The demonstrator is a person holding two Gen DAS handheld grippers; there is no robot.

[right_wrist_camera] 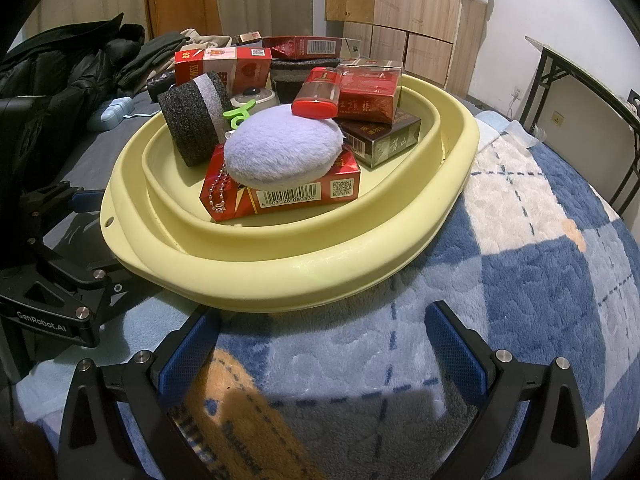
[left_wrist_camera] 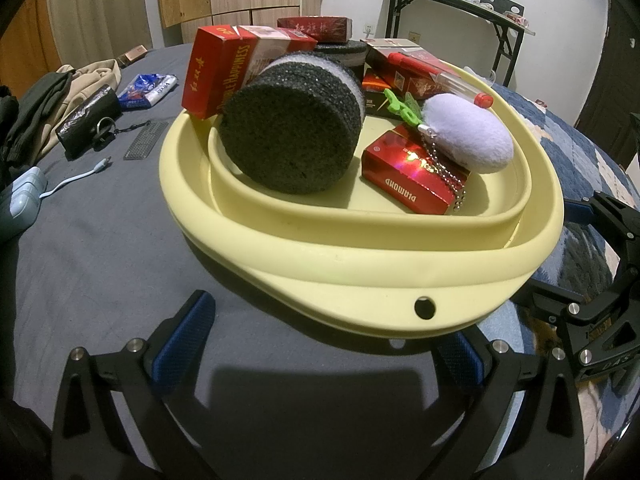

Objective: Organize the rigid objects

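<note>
Both grippers are hovering low over the bed, pointing at the pale yellow basin [left_wrist_camera: 360,256] from its near side: the left gripper [left_wrist_camera: 320,344] is sitting with its blue-padded fingers spread wide and nothing between them, just short of the basin's rim near the small round hole, and the right gripper [right_wrist_camera: 320,344] is likewise standing released and empty over the blue checked blanket [right_wrist_camera: 520,280], its fingertips close to the rim but not touching. The basin is resting on the bed, partly on the grey sheet [left_wrist_camera: 100,248] and partly on the blanket. Inside it, a black foam cylinder [left_wrist_camera: 292,136] is lying on its side, a lilac plush pad [right_wrist_camera: 280,148] with a ball chain is resting on a red Diamond box [left_wrist_camera: 412,178], and a red-capped clear tube [right_wrist_camera: 318,94] is lying across the stacked boxes behind. In the right wrist view I am counting five cigarette-style boxes, four red and one dark brown box [right_wrist_camera: 380,140], plus one green clip [right_wrist_camera: 236,114]; further ones may be hiding behind.
</note>
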